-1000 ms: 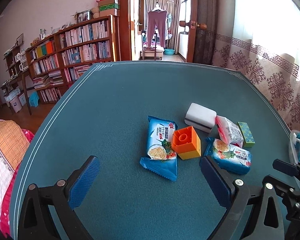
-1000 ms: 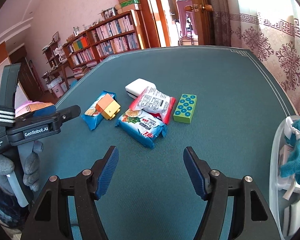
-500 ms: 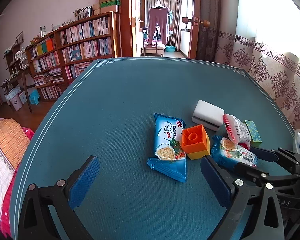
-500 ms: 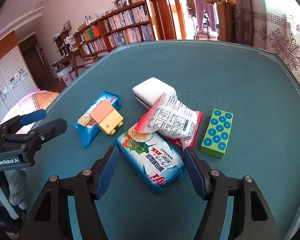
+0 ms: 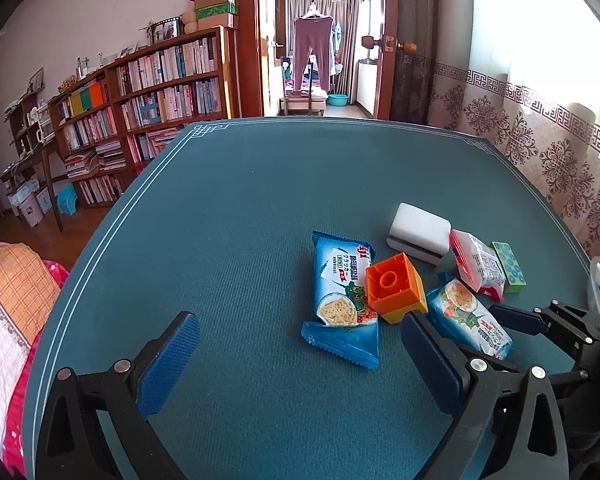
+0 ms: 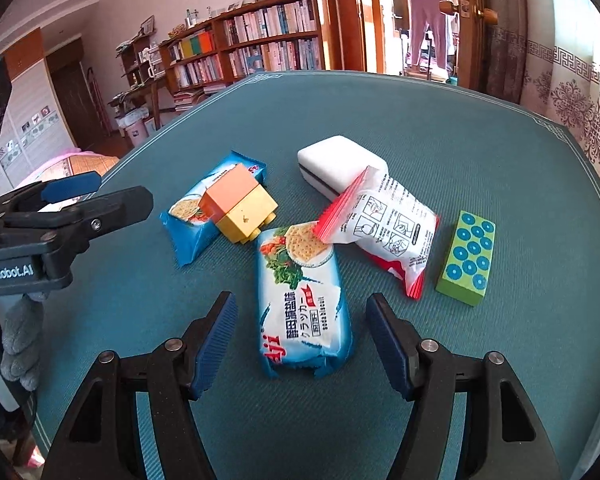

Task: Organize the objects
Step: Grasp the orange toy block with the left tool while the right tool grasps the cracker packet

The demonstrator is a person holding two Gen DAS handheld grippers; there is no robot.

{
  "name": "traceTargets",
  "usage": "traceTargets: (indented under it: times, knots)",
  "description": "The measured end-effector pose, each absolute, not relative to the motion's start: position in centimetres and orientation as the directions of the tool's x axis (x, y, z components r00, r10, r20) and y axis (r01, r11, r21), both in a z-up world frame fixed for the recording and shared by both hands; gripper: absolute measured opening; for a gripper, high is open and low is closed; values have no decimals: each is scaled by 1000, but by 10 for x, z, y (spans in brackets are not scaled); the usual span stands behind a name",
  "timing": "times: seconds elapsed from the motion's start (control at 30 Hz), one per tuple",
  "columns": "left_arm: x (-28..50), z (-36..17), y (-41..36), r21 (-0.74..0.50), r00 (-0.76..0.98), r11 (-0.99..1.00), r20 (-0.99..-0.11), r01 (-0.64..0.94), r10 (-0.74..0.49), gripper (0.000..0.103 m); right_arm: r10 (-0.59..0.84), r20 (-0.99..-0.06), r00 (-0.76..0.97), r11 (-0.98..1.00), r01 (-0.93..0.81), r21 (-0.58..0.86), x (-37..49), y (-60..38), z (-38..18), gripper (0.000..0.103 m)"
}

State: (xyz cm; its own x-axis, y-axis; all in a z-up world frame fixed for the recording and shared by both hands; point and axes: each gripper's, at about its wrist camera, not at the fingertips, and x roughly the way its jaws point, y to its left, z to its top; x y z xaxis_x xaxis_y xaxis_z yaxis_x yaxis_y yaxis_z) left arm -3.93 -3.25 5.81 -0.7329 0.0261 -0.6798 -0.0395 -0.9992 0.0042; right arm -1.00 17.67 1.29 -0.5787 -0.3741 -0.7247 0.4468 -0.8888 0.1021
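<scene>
A cluster lies on the teal table [image 5: 260, 200]. A blue cracker packet [image 6: 304, 300] sits between my right gripper's open fingers [image 6: 300, 324], not gripped; it also shows in the left wrist view [image 5: 468, 320]. A second blue packet [image 5: 342, 292] lies under an orange-and-yellow block [image 5: 396, 286], seen in the right wrist view too [image 6: 240, 208]. A white-and-red packet [image 6: 384, 228], a white eraser block [image 6: 338, 160] and a green dotted block [image 6: 466, 258] lie nearby. My left gripper [image 5: 300, 352] is open and empty, just short of the second packet.
A clear bin [image 5: 598, 284] with a blue cloth stands at the table's right edge. Bookshelves [image 5: 148, 112] and a doorway lie beyond the far edge. A bed with patterned covers [image 5: 8, 304] is left of the table.
My right gripper has moved forward and down until the blue cracker packet sits between its fingers. My left gripper has shifted slightly left; the cluster now sits further right in its view.
</scene>
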Motion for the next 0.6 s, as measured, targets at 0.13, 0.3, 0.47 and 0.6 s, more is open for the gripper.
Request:
traceTargets:
  times: [0.13, 0.3, 0.47, 0.6]
  knots:
    - [-42, 53, -29, -8, -718, -999, -694, -52, 43, 103, -361, -725, -587, -896, 435, 94, -12, 176, 13, 46]
    - [-45, 51, -14, 5, -716, -996, -696, -85, 58, 103, -340, -726, -598, -910, 404, 94, -6, 186, 14, 44]
    - [-52, 50, 2, 28, -721, -992, -689, -122, 70, 103, -329, -726, -603, -918, 385, 96, 16, 205, 13, 44]
    - [-59, 46, 11, 33, -722, -990, -688, -135, 76, 102, -329, -725, -605, -922, 372, 107, 36, 218, 10, 44]
